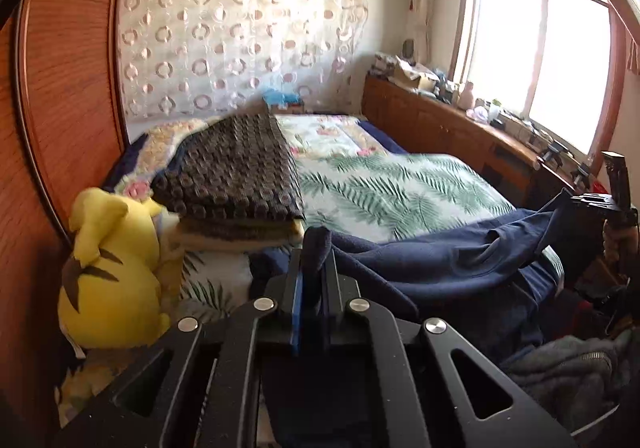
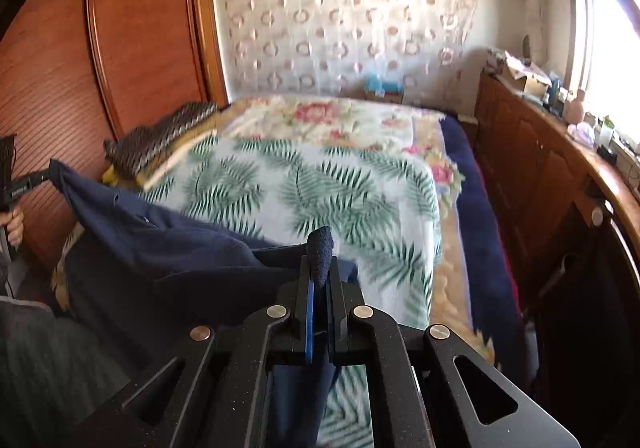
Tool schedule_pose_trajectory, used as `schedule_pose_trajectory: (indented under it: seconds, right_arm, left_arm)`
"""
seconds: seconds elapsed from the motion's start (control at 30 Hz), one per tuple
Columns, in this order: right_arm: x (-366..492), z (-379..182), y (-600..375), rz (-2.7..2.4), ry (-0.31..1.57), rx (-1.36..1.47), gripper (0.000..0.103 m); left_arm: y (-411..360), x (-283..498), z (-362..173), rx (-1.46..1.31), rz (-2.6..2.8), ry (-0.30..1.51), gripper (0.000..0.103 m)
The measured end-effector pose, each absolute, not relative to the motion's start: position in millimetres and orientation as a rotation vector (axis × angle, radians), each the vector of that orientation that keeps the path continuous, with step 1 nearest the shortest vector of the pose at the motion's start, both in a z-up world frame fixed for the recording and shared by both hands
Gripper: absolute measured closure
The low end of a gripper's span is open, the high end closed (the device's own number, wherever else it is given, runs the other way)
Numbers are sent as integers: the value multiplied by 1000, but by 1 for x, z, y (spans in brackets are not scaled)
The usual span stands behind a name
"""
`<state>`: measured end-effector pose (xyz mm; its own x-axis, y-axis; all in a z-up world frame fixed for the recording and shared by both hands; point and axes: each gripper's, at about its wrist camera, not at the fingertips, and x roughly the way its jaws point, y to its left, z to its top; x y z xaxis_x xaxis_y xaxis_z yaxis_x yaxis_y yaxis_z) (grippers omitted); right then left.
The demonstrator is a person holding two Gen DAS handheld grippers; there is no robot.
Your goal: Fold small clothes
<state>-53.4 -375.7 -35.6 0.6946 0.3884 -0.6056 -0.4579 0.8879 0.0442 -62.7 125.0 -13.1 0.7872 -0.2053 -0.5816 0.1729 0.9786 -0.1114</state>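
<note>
Left wrist view shows my left gripper clamped on one corner of the navy garment; my right gripper pinches the other. Its long axis stretches between them, above the bed's near edge. Beyond lies free leaf-print cover for laying it down.

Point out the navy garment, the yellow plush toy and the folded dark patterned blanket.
navy garment (image 1: 440, 260): left wrist view, on the cloth stretched between the grippers.
yellow plush toy (image 1: 108, 272): left wrist view, on its body.
folded dark patterned blanket (image 1: 236, 164): left wrist view, on its top face.
</note>
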Motion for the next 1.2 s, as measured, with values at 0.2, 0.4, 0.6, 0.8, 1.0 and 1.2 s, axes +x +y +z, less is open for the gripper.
schedule_pose_trajectory:
  seconds: [0.2,0.4,0.6,0.8,1.0,1.2]
  right_arm:
    - [-49,-43,-375,500,740,-145,99]
    - [-43,-27,-370,489,730,-157,94]
    - [-37,-32,-369,441,728,-167,65]
    - [-16,-40,-367,405,721,-160,60]
    - [6,-57,-360,419,769,-155,51]
    - [27,-75,-349,424,818,-155,48]
  left_arm:
    - [122,-55,-25,-17,-195,711,76]
    - [129,-44,-9,-17,-171,672,32]
    - [130,-23,-18,-23,-140,684,27]
    - [129,-2,-28,-30,-134,698,27]
    - [126,12,-39,-28,-141,724,27]
    - [126,29,-61,-44,-140,779,27]
